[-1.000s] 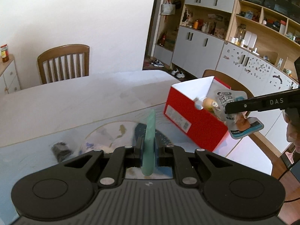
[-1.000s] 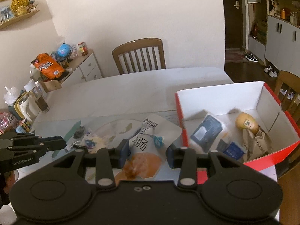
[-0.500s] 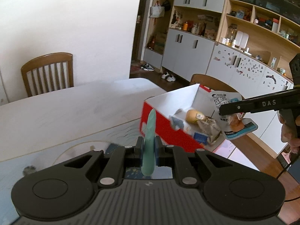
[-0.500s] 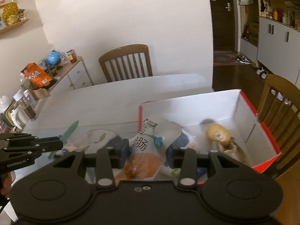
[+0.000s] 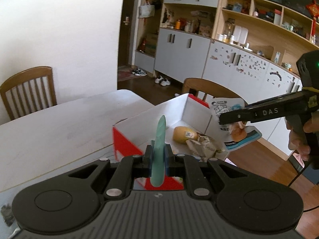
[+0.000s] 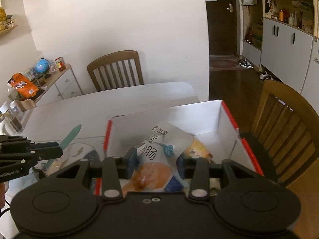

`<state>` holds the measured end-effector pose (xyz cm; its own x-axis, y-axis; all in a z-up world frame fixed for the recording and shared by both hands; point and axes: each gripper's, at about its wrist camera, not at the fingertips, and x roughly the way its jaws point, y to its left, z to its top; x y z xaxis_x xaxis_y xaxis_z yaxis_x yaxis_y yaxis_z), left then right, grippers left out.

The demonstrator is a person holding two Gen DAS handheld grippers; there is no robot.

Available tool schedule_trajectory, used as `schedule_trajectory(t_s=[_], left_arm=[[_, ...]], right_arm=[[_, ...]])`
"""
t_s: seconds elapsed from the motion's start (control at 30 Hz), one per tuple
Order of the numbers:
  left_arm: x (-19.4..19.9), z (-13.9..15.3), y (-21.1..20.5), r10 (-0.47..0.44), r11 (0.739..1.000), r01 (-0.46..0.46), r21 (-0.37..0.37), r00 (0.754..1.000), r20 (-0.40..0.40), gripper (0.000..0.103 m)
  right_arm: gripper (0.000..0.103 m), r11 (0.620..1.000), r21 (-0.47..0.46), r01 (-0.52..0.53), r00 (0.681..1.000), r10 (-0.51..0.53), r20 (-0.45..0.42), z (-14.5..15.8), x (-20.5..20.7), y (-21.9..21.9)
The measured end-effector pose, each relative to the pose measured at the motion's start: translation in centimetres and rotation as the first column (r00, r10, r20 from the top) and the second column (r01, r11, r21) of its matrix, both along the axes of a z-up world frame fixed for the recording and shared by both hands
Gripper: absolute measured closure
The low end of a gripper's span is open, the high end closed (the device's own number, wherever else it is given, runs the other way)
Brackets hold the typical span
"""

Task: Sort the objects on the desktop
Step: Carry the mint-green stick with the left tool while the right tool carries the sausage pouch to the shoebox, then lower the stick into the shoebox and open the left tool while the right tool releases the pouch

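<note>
— Both sets of jaws are clamped on something. How do they stand?

— Left gripper [image 5: 158, 157] has its jaws pinched almost together on a thin green stick [image 5: 159, 145], flat and tapered, which stands up between the pads and pokes out above and below them. Right gripper [image 6: 157, 162] has its jaws set wider, pressing on the sides of a white snack packet [image 6: 157, 155] with printed characters and an orange picture on its lower half.

— Start with the biggest thing, then. Where is everything?

— White table [image 5: 59, 127] fills the middle of both views, with a wooden chair [image 6: 115, 69] at its far side and another chair [image 6: 285, 125] at the right end. On the table near that end sits an open box [image 6: 229, 119], red outside and white inside.

— And the held things relative to the box?

— In the left wrist view the right gripper [image 5: 225, 120] comes in from the right with the packet [image 5: 229, 109] hanging over the box's [image 5: 123, 141] right wall, clear of the bottom. The stick is up in front of the near red wall. From the right wrist view the left gripper [image 6: 57, 151] and the stick [image 6: 69, 139] are left of the box, over the table.

— Anything inside the box?

— A yellow rounded piece [image 5: 184, 135] with a small label, and touching it a crumpled brown paper wrapper [image 5: 201, 147].
</note>
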<state>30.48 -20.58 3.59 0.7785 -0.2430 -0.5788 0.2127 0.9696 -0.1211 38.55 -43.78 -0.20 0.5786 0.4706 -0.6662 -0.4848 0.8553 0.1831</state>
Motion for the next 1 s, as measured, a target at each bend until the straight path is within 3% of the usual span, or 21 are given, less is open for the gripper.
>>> schedule_trajectory(t_s=[0.6,1.0], left_arm=[[6.2,-3.7,-7.4,-0.128,0.986,0.138,0.094,0.987,-0.102,0.093],[8.4,-6.5,-9.4,-0.151,0.974,0.179,0.136,0.97,-0.192,0.093]], right_arm=[[0.063,0.997,-0.081,-0.003,1.0,0.003,0.0,-2.5,6.6,-1.2],[0.063,0.995,-0.098,-0.012,0.999,0.009,-0.038,-4.8,10.1,-0.1]])
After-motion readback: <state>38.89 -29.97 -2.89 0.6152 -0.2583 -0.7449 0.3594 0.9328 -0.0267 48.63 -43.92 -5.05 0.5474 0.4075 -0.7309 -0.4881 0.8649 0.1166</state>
